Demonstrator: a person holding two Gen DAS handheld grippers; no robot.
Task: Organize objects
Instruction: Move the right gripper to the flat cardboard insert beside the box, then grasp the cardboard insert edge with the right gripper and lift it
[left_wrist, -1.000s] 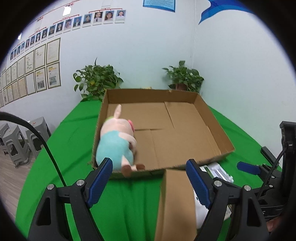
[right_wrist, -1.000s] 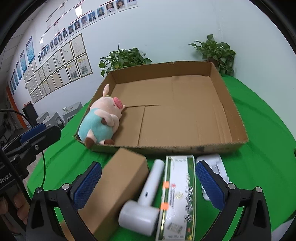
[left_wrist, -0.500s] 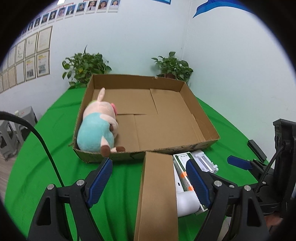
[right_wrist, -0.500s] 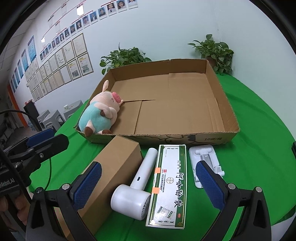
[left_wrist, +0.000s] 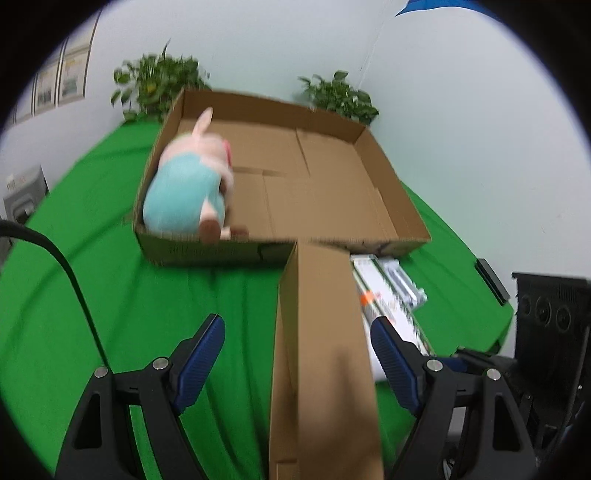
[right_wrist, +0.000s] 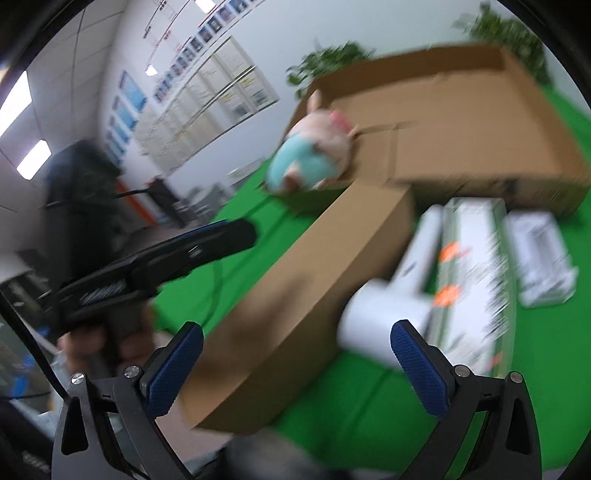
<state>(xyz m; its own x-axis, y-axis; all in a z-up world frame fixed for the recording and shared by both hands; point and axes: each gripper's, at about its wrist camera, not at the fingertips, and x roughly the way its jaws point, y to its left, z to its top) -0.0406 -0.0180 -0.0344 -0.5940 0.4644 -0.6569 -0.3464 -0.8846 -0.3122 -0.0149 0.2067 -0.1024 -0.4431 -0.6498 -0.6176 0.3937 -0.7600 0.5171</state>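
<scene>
A large open cardboard tray (left_wrist: 388, 177) (right_wrist: 532, 110) sits on the green table, with a pink and teal plush pig (left_wrist: 188, 192) (right_wrist: 314, 162) in its left end. A long closed brown box (left_wrist: 321, 350) (right_wrist: 303, 302) lies in front of it. Right of the box lie a white hair dryer (right_wrist: 399, 288), a green and white carton (left_wrist: 391, 306) (right_wrist: 472, 273) and a white plastic holder (right_wrist: 543, 258). My left gripper (left_wrist: 297, 350) is open, its jaws on either side of the brown box. My right gripper (right_wrist: 295, 362) is open and empty above the box's near end; the left gripper also shows in the right wrist view (right_wrist: 159, 266).
Two potted plants (left_wrist: 162, 81) stand behind the tray against the wall. Black equipment (left_wrist: 550, 332) stands at the table's right edge. The table's front edge is close below both grippers. The right wrist view is motion-blurred.
Both grippers have pulled back and dropped toward the table's front. The right gripper has swung left, so the brown box now sits between its jaws. No object has moved.
</scene>
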